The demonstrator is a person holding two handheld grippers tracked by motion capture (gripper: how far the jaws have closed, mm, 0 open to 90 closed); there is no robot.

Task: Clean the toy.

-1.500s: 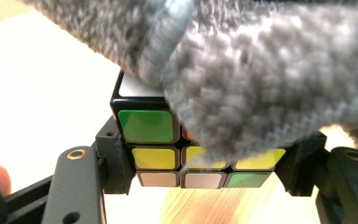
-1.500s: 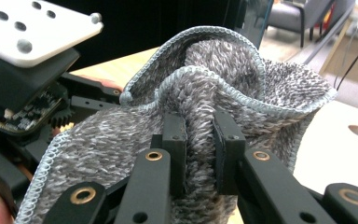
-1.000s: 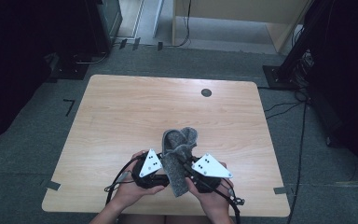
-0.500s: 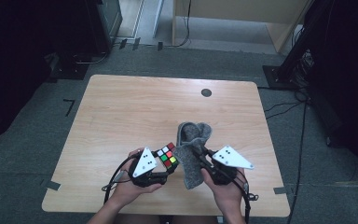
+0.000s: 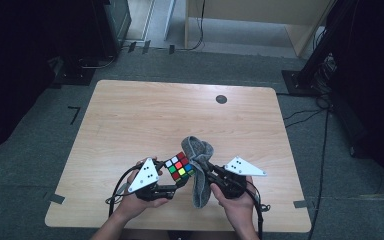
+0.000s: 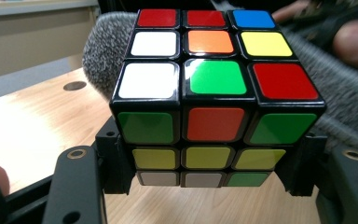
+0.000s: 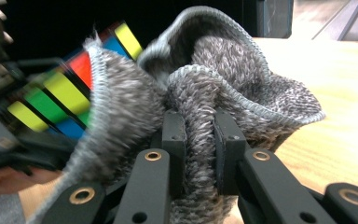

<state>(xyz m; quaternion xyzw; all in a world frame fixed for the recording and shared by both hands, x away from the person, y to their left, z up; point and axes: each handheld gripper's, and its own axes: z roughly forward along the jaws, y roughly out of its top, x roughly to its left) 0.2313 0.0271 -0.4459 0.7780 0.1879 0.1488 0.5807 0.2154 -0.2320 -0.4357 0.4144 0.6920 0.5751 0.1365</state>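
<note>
A scrambled puzzle cube [image 5: 180, 169] with coloured stickers is held above the table's near edge, clamped between the jaws of my left gripper [image 5: 172, 184]. In the left gripper view the cube [image 6: 214, 98] is close up, its lower rows pinched from both sides by the left gripper [image 6: 205, 172]. My right gripper [image 5: 211, 176] is shut on a grey knitted cloth [image 5: 200, 165], which drapes beside the cube's right side. In the right gripper view the cloth [image 7: 223, 84] bunches up between the jaws of the right gripper [image 7: 200, 140], with the cube [image 7: 60, 93] behind its left fold.
The wooden table [image 5: 140, 120] has a small dark round spot [image 5: 221, 99] near its far edge. Black cables [image 5: 117, 187] trail from both grippers near the front edge. Dark equipment and cables stand on the floor around the table.
The cloth, which covered the cube a second ago, has been drawn off to the right with my right gripper. The cube now shows uncovered in the left gripper.
</note>
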